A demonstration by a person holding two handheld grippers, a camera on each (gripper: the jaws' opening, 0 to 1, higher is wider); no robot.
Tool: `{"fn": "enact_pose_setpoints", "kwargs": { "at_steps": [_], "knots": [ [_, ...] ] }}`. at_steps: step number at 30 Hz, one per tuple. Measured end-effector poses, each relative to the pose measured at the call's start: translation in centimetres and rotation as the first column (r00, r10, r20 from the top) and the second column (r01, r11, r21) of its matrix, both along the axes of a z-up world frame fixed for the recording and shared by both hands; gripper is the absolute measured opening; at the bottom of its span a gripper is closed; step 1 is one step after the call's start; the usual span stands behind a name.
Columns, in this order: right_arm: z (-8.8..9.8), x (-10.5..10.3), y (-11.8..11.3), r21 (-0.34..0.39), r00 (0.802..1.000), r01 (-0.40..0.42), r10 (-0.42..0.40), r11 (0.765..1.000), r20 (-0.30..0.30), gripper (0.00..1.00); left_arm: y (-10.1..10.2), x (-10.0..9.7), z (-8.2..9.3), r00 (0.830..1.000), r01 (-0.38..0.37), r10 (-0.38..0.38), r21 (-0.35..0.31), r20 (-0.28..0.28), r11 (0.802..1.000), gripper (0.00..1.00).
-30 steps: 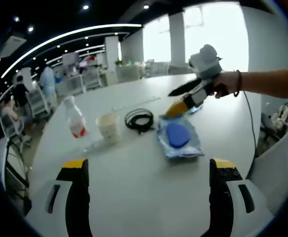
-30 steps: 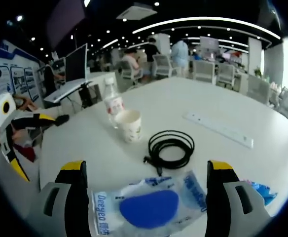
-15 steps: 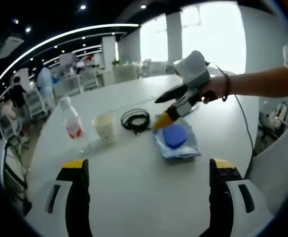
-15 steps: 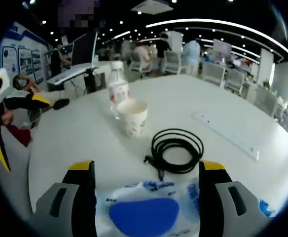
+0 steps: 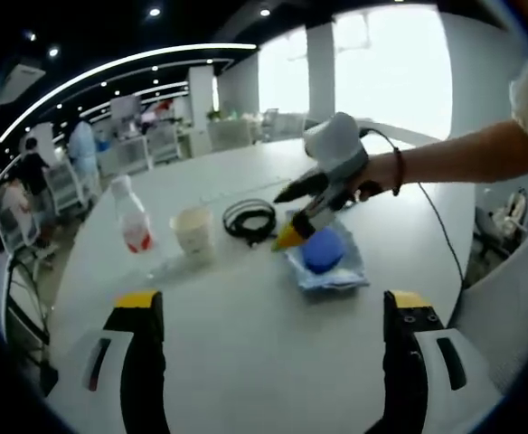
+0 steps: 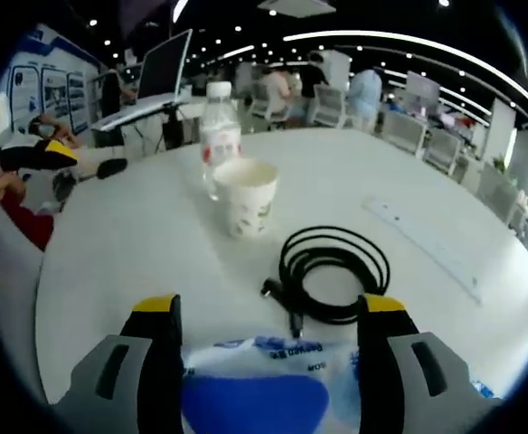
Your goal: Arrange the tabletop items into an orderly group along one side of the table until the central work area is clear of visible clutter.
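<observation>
On the white table (image 5: 246, 316) a plastic water bottle (image 5: 133, 217), a paper cup (image 5: 196, 233) and a coiled black cable (image 5: 250, 219) stand in a loose row. Beside them lies a clear bag with a blue item (image 5: 325, 253). My right gripper (image 5: 285, 217), held by a hand, hovers open over the bag's near-cable edge. In the right gripper view its jaws (image 6: 268, 312) straddle the bag (image 6: 264, 389), with the cable (image 6: 336, 271), cup (image 6: 244, 194) and bottle (image 6: 221, 127) beyond. My left gripper (image 5: 273, 303) is open and holds nothing, low over bare table.
A white power strip (image 6: 427, 249) lies on the table past the cable. Office chairs, desks, a monitor and several people fill the room behind. The table's rounded edge runs near the bottle's side.
The right gripper has moved forward and lower over the bag, toward the cable; its jaws stay open. The bottle, cup, cable and bag have not moved. The left gripper holds still.
</observation>
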State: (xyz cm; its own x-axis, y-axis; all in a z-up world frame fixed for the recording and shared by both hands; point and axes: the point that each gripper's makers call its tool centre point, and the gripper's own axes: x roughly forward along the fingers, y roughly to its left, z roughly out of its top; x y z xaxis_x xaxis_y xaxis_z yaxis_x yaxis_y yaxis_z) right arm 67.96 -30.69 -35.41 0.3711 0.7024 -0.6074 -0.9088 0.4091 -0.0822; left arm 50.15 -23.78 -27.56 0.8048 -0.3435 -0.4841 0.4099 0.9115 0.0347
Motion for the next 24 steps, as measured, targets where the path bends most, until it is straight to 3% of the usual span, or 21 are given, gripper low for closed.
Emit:
{"fn": "enact_pose_setpoints", "kwargs": {
  "at_steps": [13, 16, 24],
  "knots": [
    [-1.3, 0.4, 1.9, 0.030, 0.999, 0.027, -0.025, 0.999, -0.048, 0.74, -0.4, -0.2, -0.1, 1.000, 0.016, -0.016, 0.002, 0.000, 1.000, 0.98],
    [-1.3, 0.7, 2.6, 0.083, 0.994, 0.069, -0.061, 0.994, -0.094, 0.72, -0.5, -0.1, 0.0, 1.000, 0.013, -0.013, -0.004, 0.000, 1.000, 0.98],
    [-1.7, 2.6, 3.2, 0.089, 0.987, 0.149, -0.142, 0.985, -0.080, 0.64, -0.3, 0.1, 0.1, 1.000, 0.001, -0.001, -0.014, 0.003, 1.000, 0.98]
  ]
}}
